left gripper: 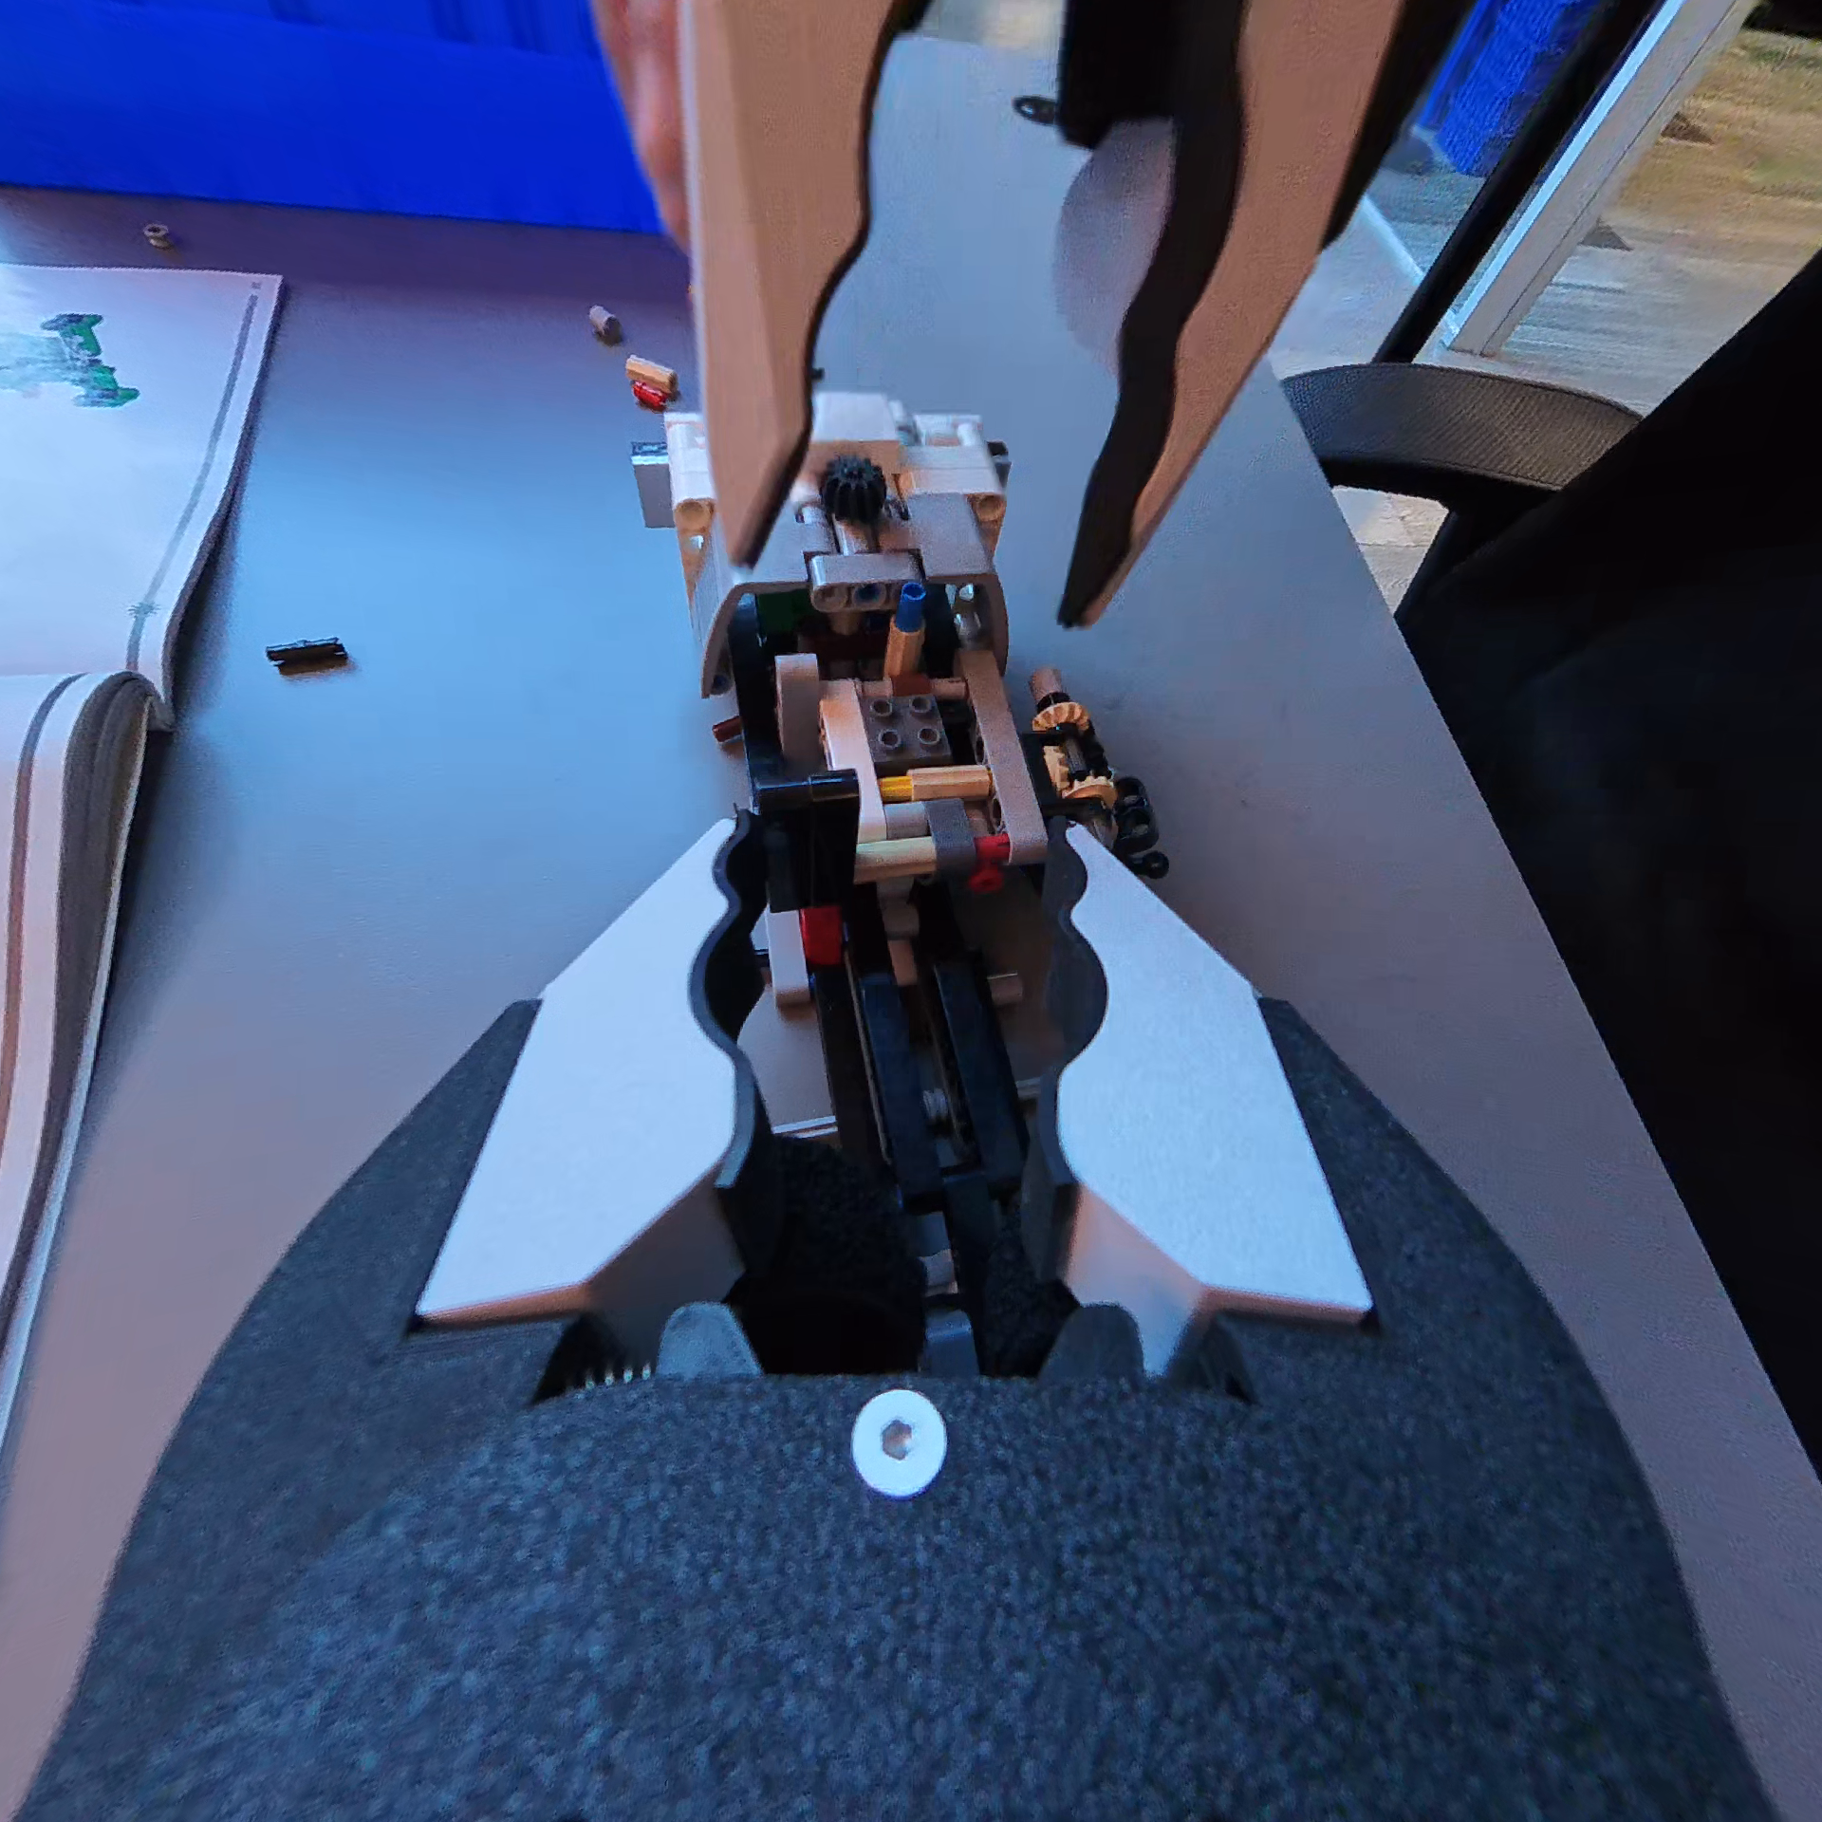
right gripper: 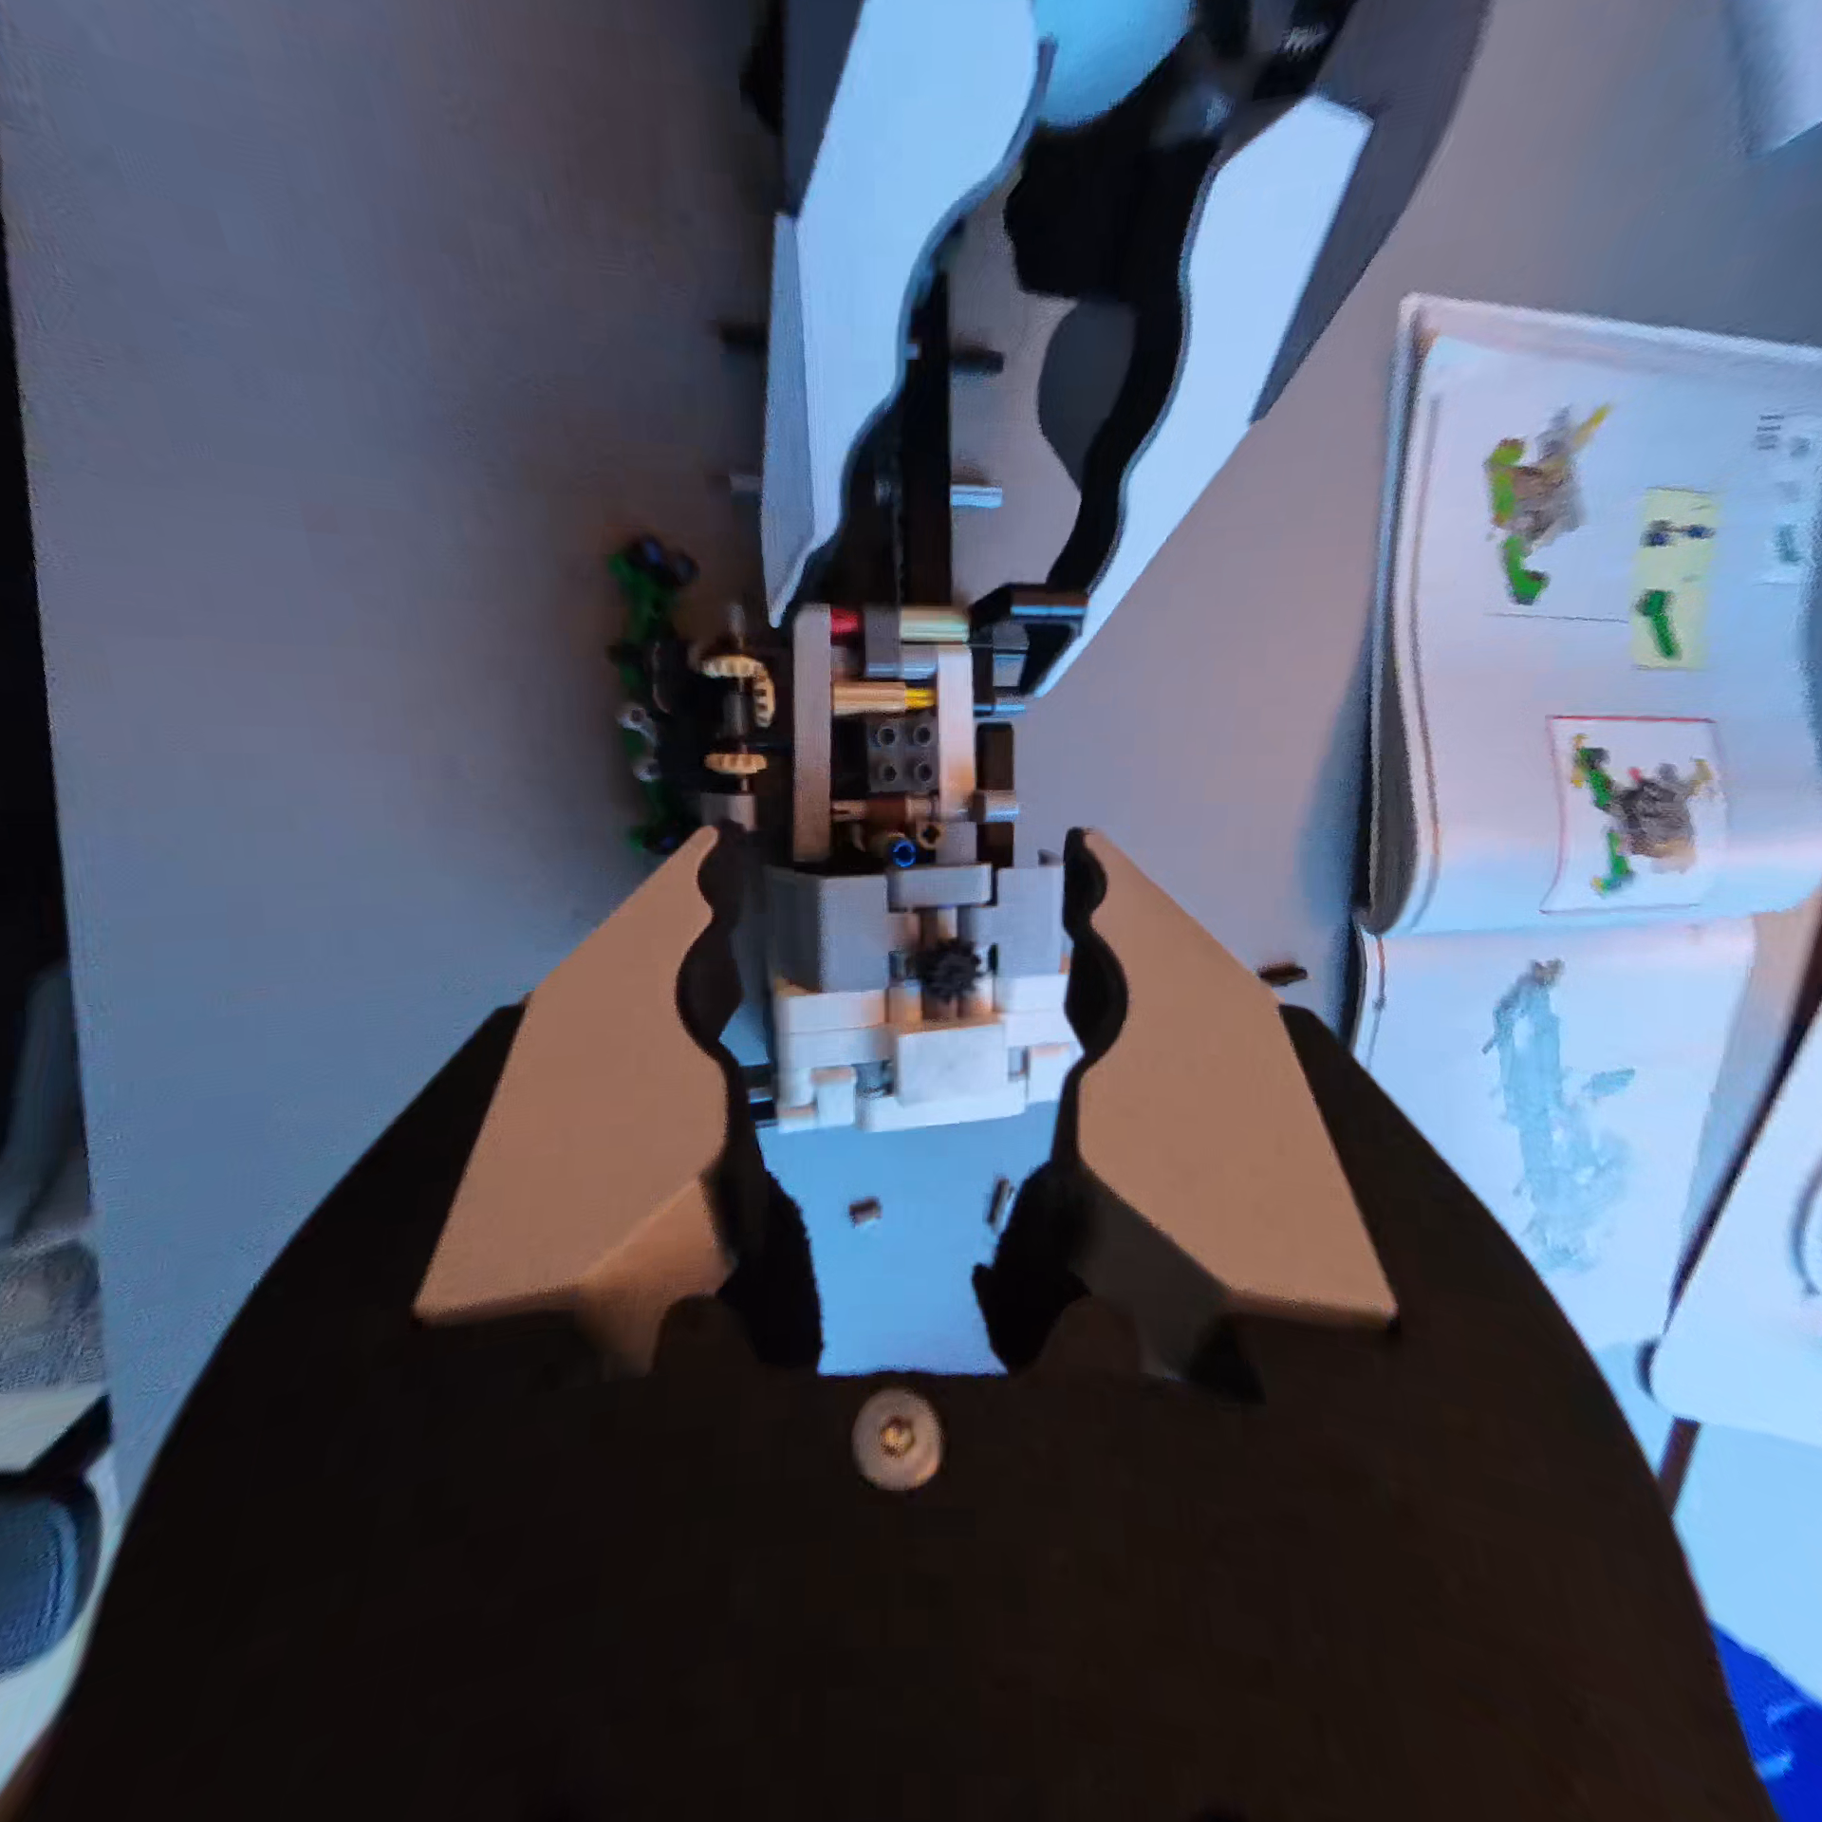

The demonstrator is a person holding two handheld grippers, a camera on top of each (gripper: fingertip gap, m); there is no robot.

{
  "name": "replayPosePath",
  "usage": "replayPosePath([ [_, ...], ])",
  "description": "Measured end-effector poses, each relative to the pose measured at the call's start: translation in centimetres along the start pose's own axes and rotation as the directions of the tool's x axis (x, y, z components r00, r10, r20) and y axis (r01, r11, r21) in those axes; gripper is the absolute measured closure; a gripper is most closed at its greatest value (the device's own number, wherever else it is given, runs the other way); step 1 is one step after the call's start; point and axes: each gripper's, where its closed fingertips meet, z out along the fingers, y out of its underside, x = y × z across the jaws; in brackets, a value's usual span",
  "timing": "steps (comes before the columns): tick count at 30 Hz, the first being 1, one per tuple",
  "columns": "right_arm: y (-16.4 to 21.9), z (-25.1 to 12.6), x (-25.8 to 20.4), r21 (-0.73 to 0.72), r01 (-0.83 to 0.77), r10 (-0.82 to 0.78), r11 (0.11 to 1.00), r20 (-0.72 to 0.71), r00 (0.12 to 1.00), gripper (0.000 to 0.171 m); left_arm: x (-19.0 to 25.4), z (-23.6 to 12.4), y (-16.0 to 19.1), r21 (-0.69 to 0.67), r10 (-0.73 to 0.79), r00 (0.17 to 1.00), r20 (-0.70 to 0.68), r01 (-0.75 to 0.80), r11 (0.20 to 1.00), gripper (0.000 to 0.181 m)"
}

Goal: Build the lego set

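Observation:
A partly built lego model (left gripper: 892,735) of grey, white and black beams with a black gear on top lies on the grey table (left gripper: 444,789). My left gripper (left gripper: 902,848) is shut on its near black end. My right gripper (left gripper: 912,587) reaches in from the far side, open, its fingers on either side of the model's grey and white end. In the right wrist view the model (right gripper: 887,769) sits between the open right gripper's (right gripper: 892,838) fingers, and the left gripper (right gripper: 927,621) clamps the far end.
An open instruction booklet (left gripper: 99,473) lies left of the model, also in the right wrist view (right gripper: 1597,631). Loose pieces lie about: a black one (left gripper: 306,653), a tan one (left gripper: 651,375). A gear sub-assembly (left gripper: 1075,759) sits beside the model. A blue bin (left gripper: 296,89) and a chair (left gripper: 1459,424) border the table. Across from one pair of fingers to the other is roughly 5 cm.

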Motion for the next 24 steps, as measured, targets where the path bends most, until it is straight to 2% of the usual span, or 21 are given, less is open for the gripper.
replayPosePath([
  [4,0.3,1.7,0.3,-0.047,0.023,-0.017,0.999,0.117,0.993,0.107,0.0,0.0,0.0,0.002,0.002,1.000,0.000,-0.002,1.000,0.127],
  [6,1.0,2.4,0.5,-0.102,0.038,-0.025,0.994,0.131,0.991,0.105,0.0,0.0,0.0,0.008,0.000,1.000,-0.004,0.000,1.000,0.127],
  [8,1.1,2.7,0.1,-0.113,0.039,-0.020,0.993,0.166,0.986,0.110,0.0,0.0,0.0,0.016,-0.002,1.000,-0.006,0.002,1.000,0.127],
  [15,1.1,2.6,-0.4,-0.142,0.062,-0.028,0.988,0.231,0.972,0.121,0.1,0.1,0.0,0.025,0.004,1.000,-0.005,-0.004,1.000,0.126],
  [24,1.1,2.5,-0.2,-0.147,0.058,-0.018,0.988,0.260,0.965,0.122,0.0,0.1,0.1,0.011,0.038,0.998,0.047,-0.038,0.999,0.125],
])
